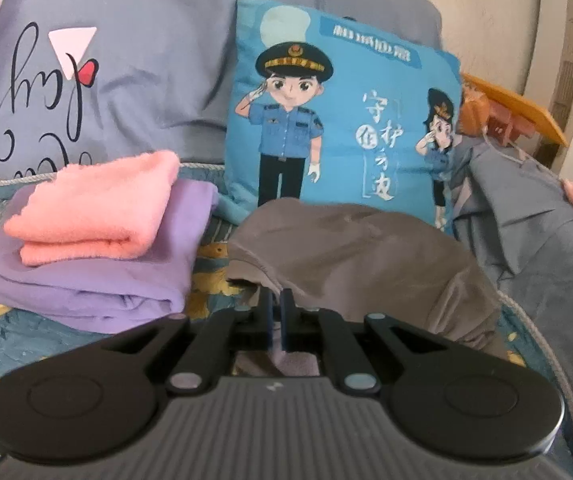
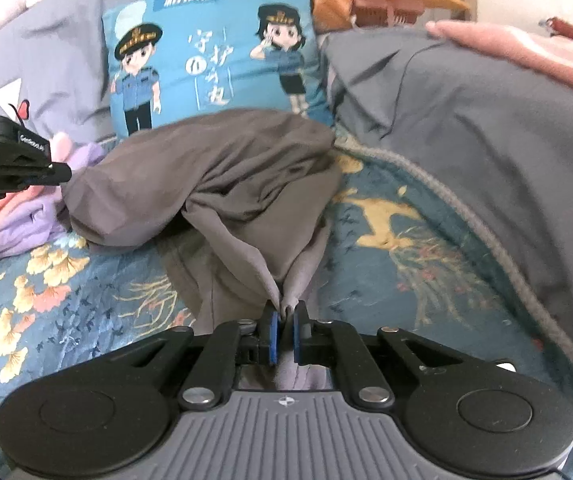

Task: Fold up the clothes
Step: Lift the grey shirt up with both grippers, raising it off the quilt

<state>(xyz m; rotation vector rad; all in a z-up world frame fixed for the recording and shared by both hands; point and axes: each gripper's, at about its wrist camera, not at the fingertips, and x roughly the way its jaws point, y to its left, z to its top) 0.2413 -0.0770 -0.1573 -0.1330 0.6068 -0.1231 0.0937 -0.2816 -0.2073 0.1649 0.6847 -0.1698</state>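
Observation:
A grey-brown garment [image 1: 350,256] lies bunched on the patterned bedspread, also in the right wrist view [image 2: 214,172]. My left gripper [image 1: 276,304] is shut on an edge of it, with cloth passing between the pads. It also shows at the left of the right wrist view [image 2: 62,172], at the garment's left edge. My right gripper [image 2: 284,312] is shut on a pinched fold of the same garment at its near end. A folded pink cloth [image 1: 98,208] lies on a folded purple cloth [image 1: 86,276] to the left.
A blue cartoon police cushion [image 1: 338,120] stands behind the garment. A grey-blue quilt [image 2: 466,128] is heaped on the right, with a pink cloth [image 2: 526,56] on top. The floral bedspread [image 2: 386,240] lies underneath. A grey pillow with script [image 1: 86,80] is at the back left.

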